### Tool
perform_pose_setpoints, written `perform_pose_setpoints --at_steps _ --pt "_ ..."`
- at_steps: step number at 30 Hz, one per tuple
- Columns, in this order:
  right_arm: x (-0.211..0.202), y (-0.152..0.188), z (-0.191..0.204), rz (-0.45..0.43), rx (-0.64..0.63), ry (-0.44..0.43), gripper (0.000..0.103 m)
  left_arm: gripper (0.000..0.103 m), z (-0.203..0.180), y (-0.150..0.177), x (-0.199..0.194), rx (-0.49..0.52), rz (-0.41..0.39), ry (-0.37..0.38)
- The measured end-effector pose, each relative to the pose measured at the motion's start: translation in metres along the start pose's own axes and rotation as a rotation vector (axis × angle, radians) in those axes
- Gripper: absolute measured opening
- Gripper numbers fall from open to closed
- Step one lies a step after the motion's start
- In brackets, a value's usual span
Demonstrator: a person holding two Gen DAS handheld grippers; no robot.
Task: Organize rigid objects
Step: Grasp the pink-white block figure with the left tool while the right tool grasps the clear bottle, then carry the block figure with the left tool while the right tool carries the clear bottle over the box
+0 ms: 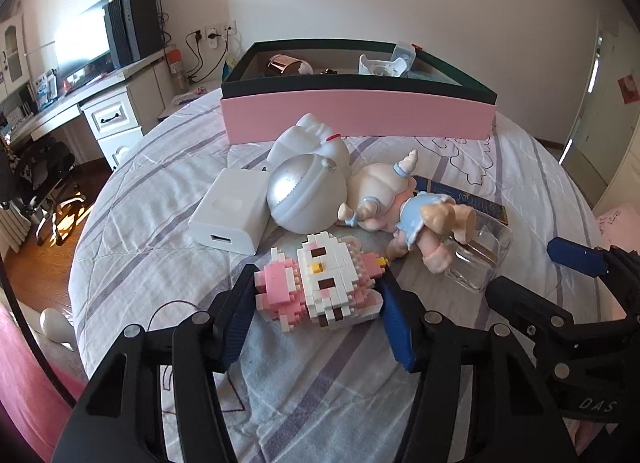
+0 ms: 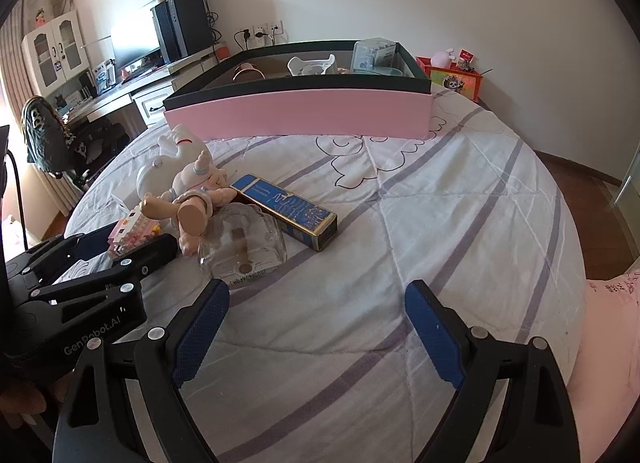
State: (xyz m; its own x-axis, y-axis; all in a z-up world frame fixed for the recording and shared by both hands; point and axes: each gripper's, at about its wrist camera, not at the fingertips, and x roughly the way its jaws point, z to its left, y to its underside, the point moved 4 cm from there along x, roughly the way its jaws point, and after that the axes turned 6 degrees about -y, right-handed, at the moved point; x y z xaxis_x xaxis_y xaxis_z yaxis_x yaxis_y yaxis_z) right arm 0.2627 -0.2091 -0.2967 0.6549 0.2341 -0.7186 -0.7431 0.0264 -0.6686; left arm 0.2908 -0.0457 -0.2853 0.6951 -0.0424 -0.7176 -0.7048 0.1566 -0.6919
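jaws of the left gripper flank the brick figure; right jaws wide over bare quilt

jaws of the left gripper (image 1: 316,303) stand on either side of the pink-and-white brick figure (image 1: 320,283), which lies flat on the striped quilt (image 2: 460,223) of the bed; the blue pads (image 1: 394,327) sit just beside its two ends, and whether they press on it cannot be told from these views; jaws of the right gripper (image 2: 316,327) are spread wide with nothing between them, only bare quilt below.

behind the brick figure lies a loose cluster of things; a white charger block (image 1: 230,215) to the left, touching a white and silver astronaut figure (image 1: 308,187) lying on its side; to the right of that a doll in a pale blue dress (image 1: 404,211) lies across a clear glass bottle (image 2: 244,239), its feet resting on the glass; a dark blue and gold oblong box (image 2: 288,211) lies flat just beside the bottle, seen best from the right wrist.

farther back on the bed stands a large open box with a pink front wall and dark rim (image 1: 360,111); inside it show a copper-coloured cup (image 1: 284,65), a white holder (image 1: 378,65) and a clear packet, near the back wall.
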Motion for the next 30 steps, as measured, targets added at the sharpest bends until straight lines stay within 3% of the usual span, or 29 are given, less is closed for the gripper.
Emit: perform_pose_setpoints --at_steps 10,12,13,14,19,20,30 --pt "0.007 -0.007 0.030 0.002 -0.027 -0.045 0.091 0.059 0.031 0.012 -0.016 -0.040 -0.005 -0.022" --pt "0.011 -0.009 0.034 -0.002 -0.039 -0.054 0.084 0.059 0.032 0.013 -0.014 -0.048 -0.002 -0.015" --pt "0.016 -0.010 0.035 0.002 -0.045 -0.055 0.069 0.059 0.032 0.013 -0.014 -0.043 -0.001 -0.014" --pt "0.021 -0.011 0.035 0.015 -0.044 -0.051 0.062 0.059 0.031 0.013 -0.013 -0.039 -0.001 -0.012" --pt "0.031 -0.020 0.034 0.028 -0.067 -0.040 0.060 0.059 0.025 0.011 -0.012 -0.034 -0.004 0.004" --pt "0.030 -0.020 0.034 0.029 -0.076 -0.041 0.052 0.059 0.024 0.011 -0.012 -0.032 -0.004 0.007" --pt "-0.009 0.004 0.017 -0.006 -0.081 -0.056 0.051 0.059 0.004 0.011 -0.028 -0.004 -0.034 0.053"
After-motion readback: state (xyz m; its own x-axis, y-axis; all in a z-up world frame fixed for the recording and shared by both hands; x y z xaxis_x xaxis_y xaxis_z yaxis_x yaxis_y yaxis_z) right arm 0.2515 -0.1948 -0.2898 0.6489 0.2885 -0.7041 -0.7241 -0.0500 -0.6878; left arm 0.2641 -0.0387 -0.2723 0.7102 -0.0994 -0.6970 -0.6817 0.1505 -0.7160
